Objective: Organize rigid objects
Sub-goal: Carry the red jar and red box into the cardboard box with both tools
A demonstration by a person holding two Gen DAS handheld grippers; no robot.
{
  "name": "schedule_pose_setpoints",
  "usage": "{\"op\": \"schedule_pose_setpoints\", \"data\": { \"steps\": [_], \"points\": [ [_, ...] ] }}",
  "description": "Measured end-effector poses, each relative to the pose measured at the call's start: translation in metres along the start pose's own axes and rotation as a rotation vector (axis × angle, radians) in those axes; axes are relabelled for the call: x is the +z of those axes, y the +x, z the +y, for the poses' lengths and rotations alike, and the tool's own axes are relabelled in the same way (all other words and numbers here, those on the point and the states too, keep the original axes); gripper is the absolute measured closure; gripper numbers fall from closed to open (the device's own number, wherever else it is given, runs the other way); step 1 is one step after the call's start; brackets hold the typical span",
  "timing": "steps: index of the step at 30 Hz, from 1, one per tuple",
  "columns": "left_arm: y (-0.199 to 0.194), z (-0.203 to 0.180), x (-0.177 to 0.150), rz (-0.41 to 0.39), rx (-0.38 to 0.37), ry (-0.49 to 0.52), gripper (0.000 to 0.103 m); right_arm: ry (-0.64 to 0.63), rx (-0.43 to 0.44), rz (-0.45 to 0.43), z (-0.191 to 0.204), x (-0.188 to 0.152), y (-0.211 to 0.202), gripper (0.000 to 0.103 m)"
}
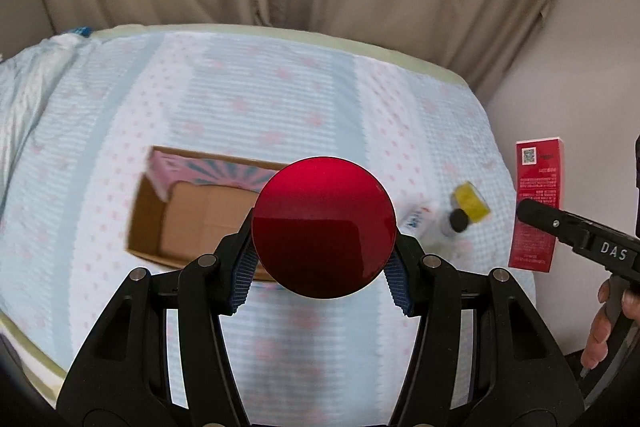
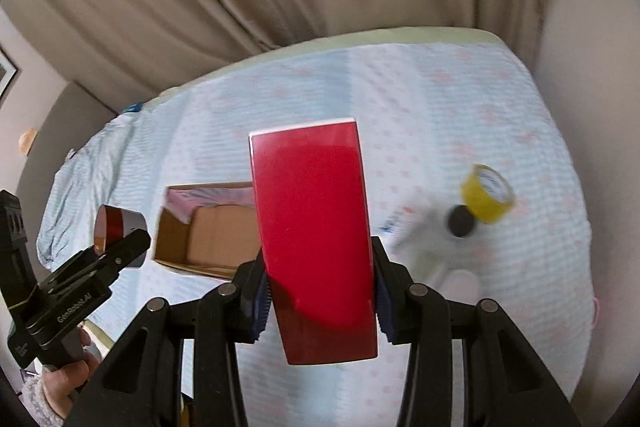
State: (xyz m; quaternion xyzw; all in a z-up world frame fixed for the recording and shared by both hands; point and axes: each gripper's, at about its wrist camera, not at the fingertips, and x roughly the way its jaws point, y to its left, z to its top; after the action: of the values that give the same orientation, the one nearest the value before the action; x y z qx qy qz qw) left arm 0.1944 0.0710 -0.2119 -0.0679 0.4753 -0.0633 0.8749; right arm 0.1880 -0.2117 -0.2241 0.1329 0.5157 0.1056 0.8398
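Both grippers full — left (image 1: 320,259) clamps red cylinder (image 1: 324,227), right (image 2: 320,303) red box (image 2: 316,239).

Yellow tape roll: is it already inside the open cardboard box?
No, the yellow tape roll lies on the bedspread, well to the right of the open cardboard box.

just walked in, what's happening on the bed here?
A person is tidying with a handheld gripper in each hand. The left gripper is shut on a red round container, held in the air near an open cardboard box on the bed. The right gripper is shut on a red box, also lifted. A yellow tape roll and a white bottle with a black cap lie on the bed, not yet picked up.
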Motion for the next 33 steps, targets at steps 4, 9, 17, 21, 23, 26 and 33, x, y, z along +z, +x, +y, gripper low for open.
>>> {"op": "schedule_pose_setpoints", "data": {
  "steps": [4,9,17,21,23,26,33],
  "points": [
    [-0.004,0.059,0.013,0.020,0.000,0.011,0.051,0.041,0.026,-0.008,0.056,0.000,0.010,0.063],
    [0.013,0.115,0.028,0.055,-0.011,0.062,0.051,0.141,0.066,0.015,0.113,-0.003,0.043,0.063],
    [0.081,0.171,0.037,0.180,-0.003,0.124,0.051,0.214,0.068,0.098,0.174,-0.007,0.114,0.063],
    [0.123,0.184,0.035,0.242,0.004,0.137,0.051,0.216,0.048,0.156,0.186,-0.007,0.153,0.063],
    [0.142,0.185,0.033,0.274,0.006,0.141,0.051,0.214,0.036,0.182,0.188,-0.006,0.171,0.063],
    [0.180,0.186,0.032,0.335,0.010,0.154,0.051,0.180,0.000,0.218,0.186,-0.005,0.202,0.063],
    [0.243,0.183,0.027,0.423,0.011,0.164,0.051,0.148,-0.046,0.313,0.160,-0.018,0.276,0.063]
  ]
}}
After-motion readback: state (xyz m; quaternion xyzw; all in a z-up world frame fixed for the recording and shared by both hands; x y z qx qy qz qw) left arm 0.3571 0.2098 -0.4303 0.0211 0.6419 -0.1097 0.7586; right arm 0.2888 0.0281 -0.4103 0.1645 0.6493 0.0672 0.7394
